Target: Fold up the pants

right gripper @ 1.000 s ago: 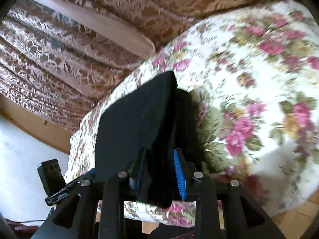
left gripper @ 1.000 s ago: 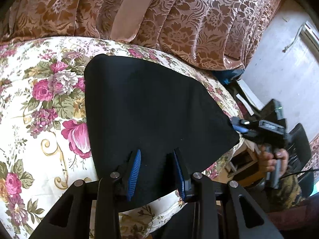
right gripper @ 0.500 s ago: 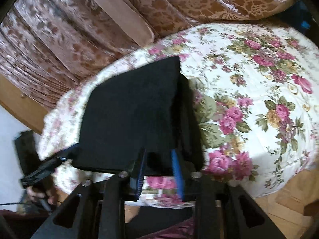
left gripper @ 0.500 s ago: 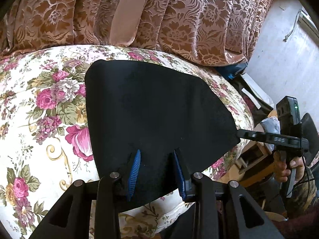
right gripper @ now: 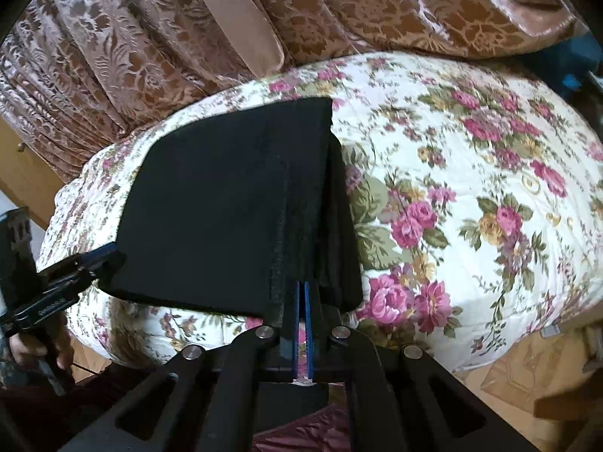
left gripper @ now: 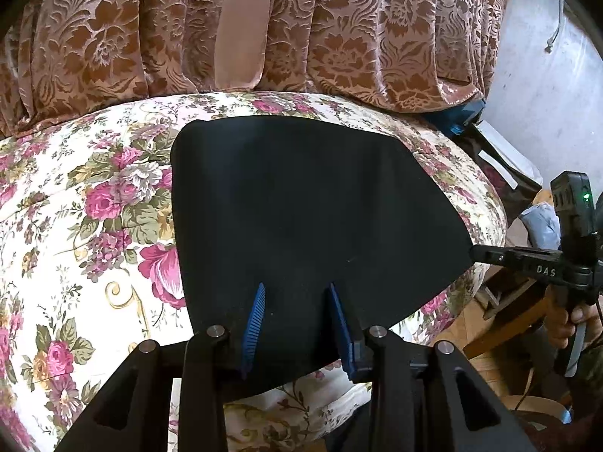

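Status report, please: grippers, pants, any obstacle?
Left gripper open over black pants. Right gripper shut at their corner. Pants folded on floral bedcover, nothing blocking.

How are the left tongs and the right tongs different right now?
The left tongs stand open, pads apart over the black pants; the right tongs are shut, pads together. The left tongs sit over the cloth; the right tongs only reach its edge. Both have blue pads.
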`<state>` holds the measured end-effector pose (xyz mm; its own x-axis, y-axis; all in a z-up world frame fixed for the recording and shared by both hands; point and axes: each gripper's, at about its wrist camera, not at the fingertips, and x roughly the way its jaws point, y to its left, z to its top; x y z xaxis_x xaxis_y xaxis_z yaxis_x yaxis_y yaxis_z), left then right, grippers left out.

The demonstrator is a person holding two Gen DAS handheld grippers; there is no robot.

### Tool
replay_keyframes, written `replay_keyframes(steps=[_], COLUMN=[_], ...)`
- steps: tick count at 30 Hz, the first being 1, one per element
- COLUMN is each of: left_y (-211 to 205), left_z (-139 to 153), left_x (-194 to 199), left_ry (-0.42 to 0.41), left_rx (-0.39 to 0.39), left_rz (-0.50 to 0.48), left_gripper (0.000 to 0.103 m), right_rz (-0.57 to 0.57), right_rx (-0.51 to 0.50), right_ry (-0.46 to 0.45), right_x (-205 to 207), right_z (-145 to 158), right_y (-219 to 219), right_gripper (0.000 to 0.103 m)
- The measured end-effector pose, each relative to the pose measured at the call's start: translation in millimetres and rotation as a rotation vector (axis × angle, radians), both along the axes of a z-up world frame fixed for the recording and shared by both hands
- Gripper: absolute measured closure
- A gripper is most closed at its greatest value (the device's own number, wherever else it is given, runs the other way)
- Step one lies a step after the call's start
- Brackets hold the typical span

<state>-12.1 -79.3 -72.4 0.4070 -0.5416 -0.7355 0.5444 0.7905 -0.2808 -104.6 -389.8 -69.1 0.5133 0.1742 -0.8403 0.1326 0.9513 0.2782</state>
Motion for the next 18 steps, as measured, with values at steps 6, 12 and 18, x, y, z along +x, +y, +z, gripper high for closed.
replay_keyframes(steps=[6,12,18], left_y=[-6,-10,-10], left_z=[0,0,0], left_x=[-5,-9,-9], left_ry=[-0.023,-0.046,-0.047], left_rx=[0.037,0.067,0.075], left_rz=[0.006,0.009,0.018], left_gripper=[0.067,0.065,0.064], right_rz=[-0.003,-0.008,-0.004], right_rx=[-0.032,-0.048,-0.007], right_ry=[0.033,0.048,0.023], right_x=[4,6,6], right_z=[-19,-26,-4], right_y=[3,5,-3], right_gripper=[0.101,0.101,0.100])
